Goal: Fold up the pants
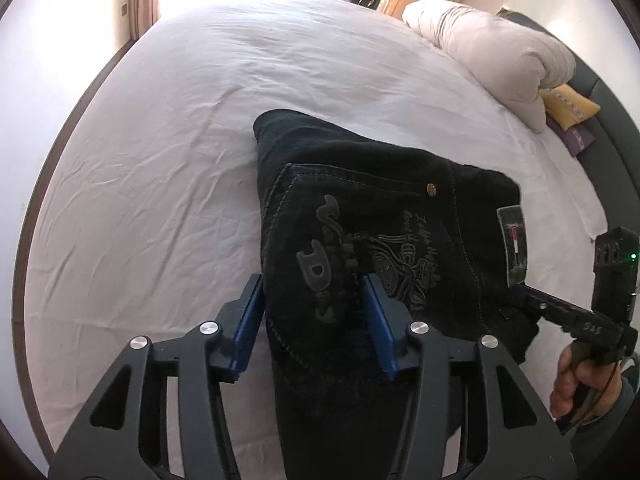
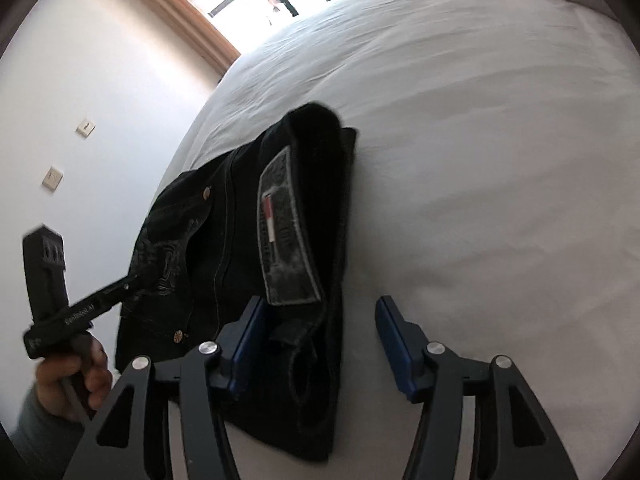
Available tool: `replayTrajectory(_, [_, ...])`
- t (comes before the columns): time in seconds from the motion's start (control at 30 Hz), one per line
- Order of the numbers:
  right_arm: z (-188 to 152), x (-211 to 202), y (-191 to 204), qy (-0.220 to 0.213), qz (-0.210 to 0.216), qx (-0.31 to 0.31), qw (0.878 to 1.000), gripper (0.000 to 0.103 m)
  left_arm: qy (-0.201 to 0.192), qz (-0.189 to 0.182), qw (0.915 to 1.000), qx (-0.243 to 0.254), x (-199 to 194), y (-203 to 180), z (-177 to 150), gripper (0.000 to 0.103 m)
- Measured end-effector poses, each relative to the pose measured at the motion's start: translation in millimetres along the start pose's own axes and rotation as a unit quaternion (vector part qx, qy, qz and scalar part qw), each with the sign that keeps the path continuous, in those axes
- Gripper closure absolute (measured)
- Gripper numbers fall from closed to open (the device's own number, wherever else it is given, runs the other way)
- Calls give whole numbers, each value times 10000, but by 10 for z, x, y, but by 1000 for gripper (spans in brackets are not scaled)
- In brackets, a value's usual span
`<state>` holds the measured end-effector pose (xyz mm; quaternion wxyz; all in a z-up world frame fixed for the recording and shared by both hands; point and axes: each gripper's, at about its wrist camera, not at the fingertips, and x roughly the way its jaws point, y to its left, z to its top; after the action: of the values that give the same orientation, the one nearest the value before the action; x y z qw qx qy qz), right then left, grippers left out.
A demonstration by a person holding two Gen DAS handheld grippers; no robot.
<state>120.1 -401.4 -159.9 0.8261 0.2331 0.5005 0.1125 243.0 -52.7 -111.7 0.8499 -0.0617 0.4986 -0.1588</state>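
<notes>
Both the left gripper and right gripper gape wide around the folded black denim pants; a careless closing pinch could drag layers apart on the white bedsheet.

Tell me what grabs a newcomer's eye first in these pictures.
A folded pair of black jeans lies on the white bed sheet, embroidered back pocket facing up. Both open hand-held grippers flank it: the left over the pocket, the right at the waistband near the grey label.
</notes>
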Motion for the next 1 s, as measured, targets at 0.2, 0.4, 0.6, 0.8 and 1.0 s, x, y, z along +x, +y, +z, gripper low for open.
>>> replayTrajectory(0.2, [-205, -652, 349, -762, 1276, -190, 9887, 42, -671, 327, 9972, 70, -504, -20, -165, 55])
replayTrajectory(0.4, [-485, -48, 45, 206, 1082, 353, 9933, 69, -1199, 369, 9920, 104, -1063, -158, -409, 47])
replayTrajectory(0.6, [-652, -626, -40, -494, 1004, 583, 9920, 59, -2224, 626, 9723, 350, -1827, -361, -665, 4])
replayTrajectory(0.8, [-726, -1453, 463, -1684, 673, -54, 9834, 20, -3547, 1776, 9129, 959, -2719, -834, -953, 0])
replayTrajectory(1.0, [-720, -2136, 1287, -3144, 14, -1298, 9404, 0, -4015, 2112, 8808, 1360, -3493, -1203, -1149, 0])
